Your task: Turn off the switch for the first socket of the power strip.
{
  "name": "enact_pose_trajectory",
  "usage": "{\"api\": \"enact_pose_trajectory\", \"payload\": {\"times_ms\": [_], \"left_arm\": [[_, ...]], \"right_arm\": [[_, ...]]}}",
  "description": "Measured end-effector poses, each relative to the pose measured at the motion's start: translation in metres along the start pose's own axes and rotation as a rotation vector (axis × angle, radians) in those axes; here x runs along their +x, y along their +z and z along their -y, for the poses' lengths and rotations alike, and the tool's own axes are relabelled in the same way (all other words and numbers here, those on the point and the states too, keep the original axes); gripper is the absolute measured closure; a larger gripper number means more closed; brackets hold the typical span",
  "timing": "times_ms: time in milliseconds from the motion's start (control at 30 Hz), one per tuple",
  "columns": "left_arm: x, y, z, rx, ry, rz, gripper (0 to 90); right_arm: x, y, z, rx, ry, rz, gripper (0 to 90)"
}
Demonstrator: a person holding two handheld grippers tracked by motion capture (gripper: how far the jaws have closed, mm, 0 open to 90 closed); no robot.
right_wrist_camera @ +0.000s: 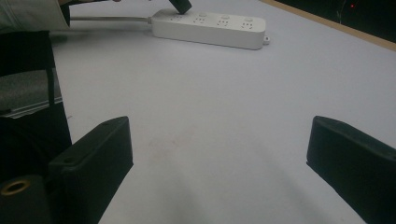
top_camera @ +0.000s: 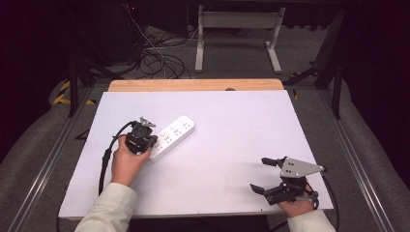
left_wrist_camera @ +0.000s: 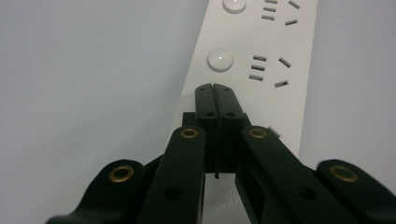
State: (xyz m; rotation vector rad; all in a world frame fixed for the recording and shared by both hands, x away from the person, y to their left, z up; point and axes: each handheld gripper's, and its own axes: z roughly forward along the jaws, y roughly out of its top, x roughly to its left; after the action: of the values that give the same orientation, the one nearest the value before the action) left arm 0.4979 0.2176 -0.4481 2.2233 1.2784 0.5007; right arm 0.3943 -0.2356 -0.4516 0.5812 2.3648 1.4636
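Tabletop [top_camera: 232, 145]: white sheet on a wooden board, whose edge shows along the far side at 12 o'clock; grey floor, a tangle of cables [top_camera: 159, 60] and a white frame [top_camera: 237, 34] beyond it.

Power strip [top_camera: 173, 135]: white, several sockets with round buttons, lying flat at about 10 o'clock from the tabletop's middle, on a slant with its far end toward 1 o'clock. In the right claw's view its white cord [right_wrist_camera: 109, 19] leaves the near end.

Left claw [left_wrist_camera: 215, 88]: held over the near end of the power strip, pointing down at it; jaws pressed together with nothing between them, tips above the strip's face just short of a round button [left_wrist_camera: 220, 60]. Whether the tips touch the strip cannot be told. In the high view the person's left hand [top_camera: 126, 164] grips its body.

Right claw [top_camera: 261, 174]: at about 5 o'clock near the tabletop's front edge, well apart from the strip; jaws spread wide, empty, bare tabletop between them.
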Motion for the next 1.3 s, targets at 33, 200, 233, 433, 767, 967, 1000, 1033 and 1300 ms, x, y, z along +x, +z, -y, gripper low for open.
{"api": "enact_pose_trajectory", "payload": {"times_ms": [33,200,233,433,767,967,1000,1033,1300], "left_arm": [[0.0,0.0,0.0,0.0,0.0,0.0,90.0],[0.001,0.0,0.004,-0.024,-0.024,0.01,90.0],[0.001,0.0,0.004,-0.024,-0.024,0.01,90.0],[0.0,0.001,0.006,-0.043,-0.028,-0.003,90.0],[-0.001,0.001,0.008,-0.04,-0.012,-0.047,90.0],[0.003,-0.007,0.011,-0.065,-0.044,0.0,90.0],[0.003,-0.007,0.011,-0.064,-0.048,0.011,90.0],[0.002,-0.01,0.01,-0.086,-0.039,0.02,90.0],[-0.011,-0.045,-0.001,-0.19,0.015,0.027,90.0]], "right_arm": [[0.0,0.0,0.0,0.002,-0.002,0.001,7.1],[0.001,-0.001,0.0,-0.001,-0.003,0.0,7.1],[0.001,-0.001,0.0,-0.001,-0.003,0.0,7.1],[0.002,-0.001,0.0,0.001,-0.005,-0.001,7.1],[0.002,-0.002,0.0,-0.002,-0.002,-0.001,7.1],[0.002,-0.001,0.0,0.001,-0.003,-0.003,7.1],[0.001,-0.001,0.0,0.001,-0.003,-0.003,7.1],[0.001,-0.001,0.0,0.001,-0.005,-0.002,7.1],[0.0,-0.001,0.001,0.001,0.0,-0.002,7.1]]}}
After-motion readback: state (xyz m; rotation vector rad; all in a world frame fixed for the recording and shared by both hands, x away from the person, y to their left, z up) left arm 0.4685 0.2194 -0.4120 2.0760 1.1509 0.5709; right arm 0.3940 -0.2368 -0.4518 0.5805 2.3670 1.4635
